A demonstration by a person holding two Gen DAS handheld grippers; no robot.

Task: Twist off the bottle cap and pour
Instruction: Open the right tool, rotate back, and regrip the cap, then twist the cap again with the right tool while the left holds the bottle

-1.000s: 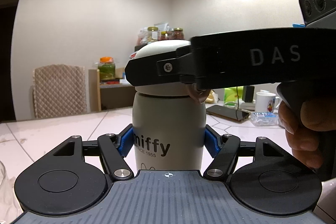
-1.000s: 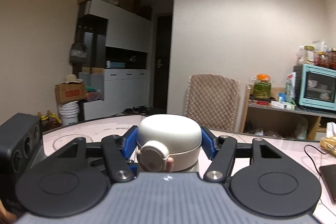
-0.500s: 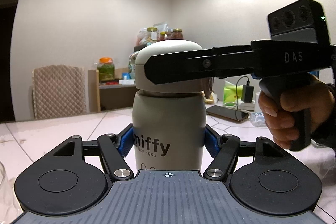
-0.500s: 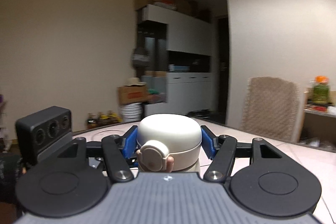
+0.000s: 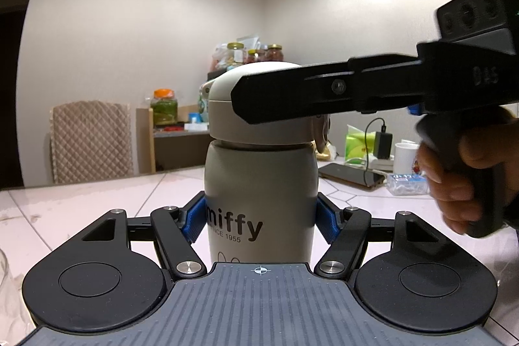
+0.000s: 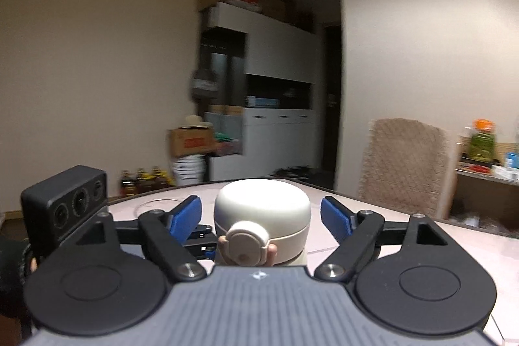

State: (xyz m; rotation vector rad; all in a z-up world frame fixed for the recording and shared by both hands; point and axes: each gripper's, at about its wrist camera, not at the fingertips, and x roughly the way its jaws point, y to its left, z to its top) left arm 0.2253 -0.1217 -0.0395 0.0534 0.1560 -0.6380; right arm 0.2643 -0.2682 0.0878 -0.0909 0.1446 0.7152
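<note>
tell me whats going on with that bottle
A person holds a tool in each hand. The left tool is shut on the bottle, which stands upright on the table. The right tool is open around the cap, its pads clear of both sides. The cap is on the bottle; nothing is poured yet.

The right gripper (image 6: 262, 214) stands spread, with open gaps between each blue pad (image 6: 186, 213) and the cap (image 6: 262, 208). Bare table (image 5: 97, 200) lies left of the bottle (image 5: 261, 200), while a phone (image 5: 352, 175), mug (image 5: 404, 158) and small box (image 5: 407, 184) crowd its right
</note>
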